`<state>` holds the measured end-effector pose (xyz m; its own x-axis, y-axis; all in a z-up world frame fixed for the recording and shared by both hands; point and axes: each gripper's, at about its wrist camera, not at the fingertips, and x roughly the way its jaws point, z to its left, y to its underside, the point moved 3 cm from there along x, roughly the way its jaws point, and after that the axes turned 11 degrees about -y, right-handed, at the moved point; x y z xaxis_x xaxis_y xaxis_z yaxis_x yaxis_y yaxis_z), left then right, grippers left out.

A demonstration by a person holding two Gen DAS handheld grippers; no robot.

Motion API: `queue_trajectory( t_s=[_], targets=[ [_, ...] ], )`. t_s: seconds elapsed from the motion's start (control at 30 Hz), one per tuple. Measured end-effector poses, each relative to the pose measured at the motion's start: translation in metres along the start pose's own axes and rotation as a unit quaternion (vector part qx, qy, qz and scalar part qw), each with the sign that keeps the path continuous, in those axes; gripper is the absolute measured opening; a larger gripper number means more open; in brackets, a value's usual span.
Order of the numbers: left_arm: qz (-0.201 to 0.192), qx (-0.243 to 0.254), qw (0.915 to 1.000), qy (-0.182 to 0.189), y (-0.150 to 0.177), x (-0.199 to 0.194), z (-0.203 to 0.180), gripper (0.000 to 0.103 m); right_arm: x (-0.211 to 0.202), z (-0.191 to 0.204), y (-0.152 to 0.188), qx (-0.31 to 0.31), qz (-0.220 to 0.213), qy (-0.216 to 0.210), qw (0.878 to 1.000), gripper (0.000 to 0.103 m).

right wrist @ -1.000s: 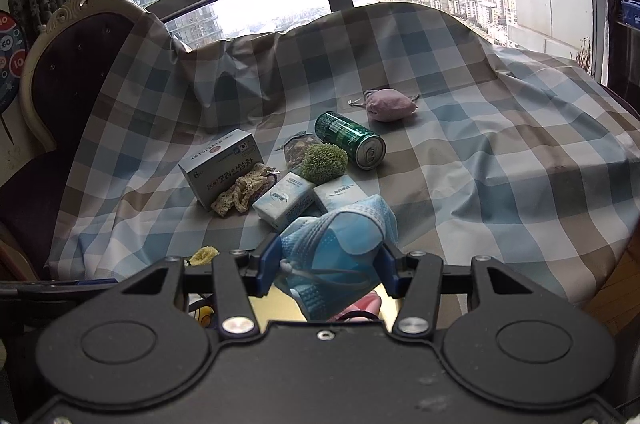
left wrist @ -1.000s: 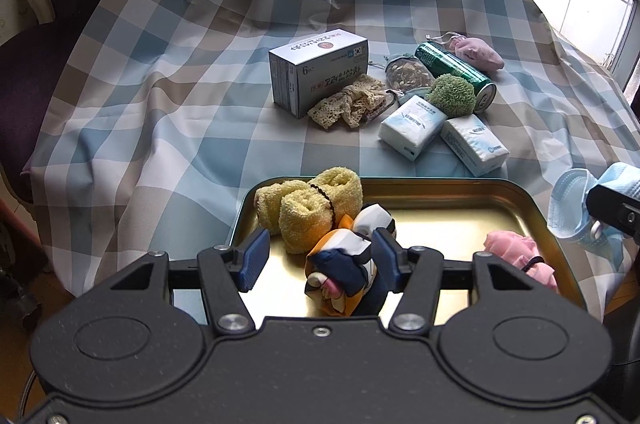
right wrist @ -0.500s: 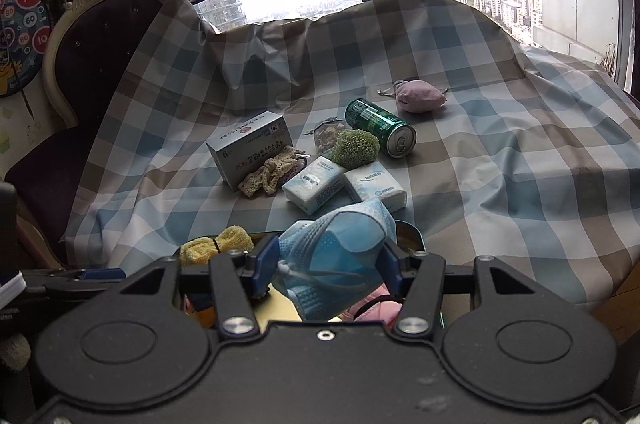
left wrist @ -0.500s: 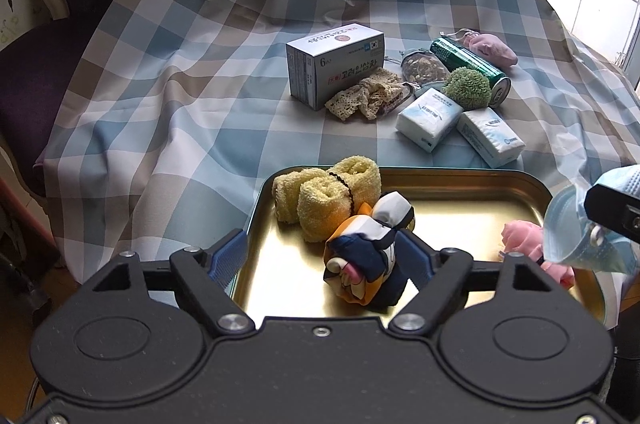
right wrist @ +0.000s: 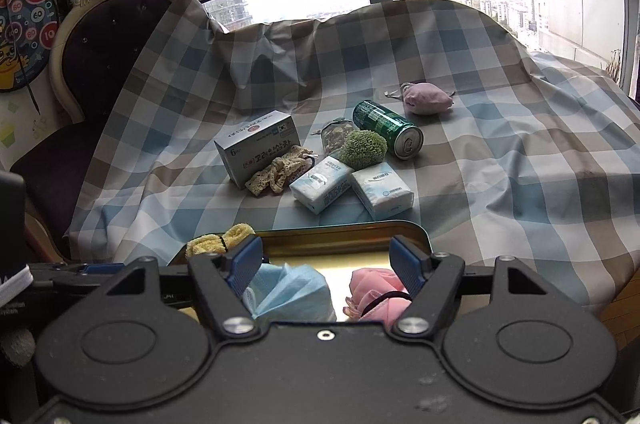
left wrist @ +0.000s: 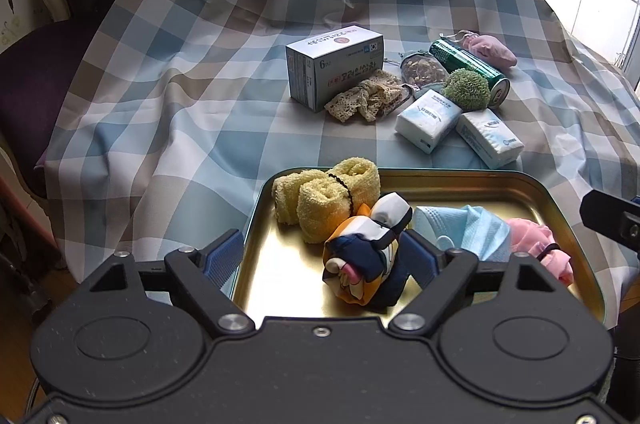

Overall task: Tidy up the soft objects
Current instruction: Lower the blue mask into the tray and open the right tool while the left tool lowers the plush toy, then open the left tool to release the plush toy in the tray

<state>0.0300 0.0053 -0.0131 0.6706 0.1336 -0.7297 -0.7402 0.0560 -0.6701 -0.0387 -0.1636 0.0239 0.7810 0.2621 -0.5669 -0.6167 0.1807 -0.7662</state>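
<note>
The checked cloth (right wrist: 500, 151) covers the whole worktop, and the gold metal tray (left wrist: 460, 179) sits at its near edge. In the tray lie the yellow rolled towel (left wrist: 324, 199), the patterned cloth bundle (left wrist: 364, 260), the blue face mask (left wrist: 468, 232) and the pink scrunched fabric (left wrist: 536, 244), all close together. Beyond the tray, well apart from both grippers, the remaining soft pieces wait: two tissue packs (right wrist: 348, 185), the lace cloth (right wrist: 276, 171), the green fuzzy ball (right wrist: 363, 147) and the mauve pouch (right wrist: 426, 97), mixed with a box (right wrist: 256, 147) and a green can (right wrist: 388, 133).

The left gripper (left wrist: 320, 256) stands wide apart, its right finger just beside the bundle, clamping nothing. The right gripper (right wrist: 326, 264) is likewise spread, hovering above the mask and pink fabric, empty.

Everything left looks light and yielding. The tissue packs should squash under pressure, so pinching across the short width seems best; the lace likely snags and droops, so grab its bunched middle.
</note>
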Motion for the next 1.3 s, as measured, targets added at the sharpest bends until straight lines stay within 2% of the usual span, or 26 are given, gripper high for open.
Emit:
queue_trajectory(
  t_s=[0.8,1.3],
  targets=[
    [0.002,0.000,1.0000,0.000,0.001,0.002,0.000,0.082,0.008,-0.007,0.005,0.012,0.020,0.016,1.000,0.072],
    [0.005,-0.001,1.0000,0.000,0.002,0.004,0.001,0.083,0.017,-0.013,0.007,0.022,0.034,0.030,0.999,0.081]
  ],
)
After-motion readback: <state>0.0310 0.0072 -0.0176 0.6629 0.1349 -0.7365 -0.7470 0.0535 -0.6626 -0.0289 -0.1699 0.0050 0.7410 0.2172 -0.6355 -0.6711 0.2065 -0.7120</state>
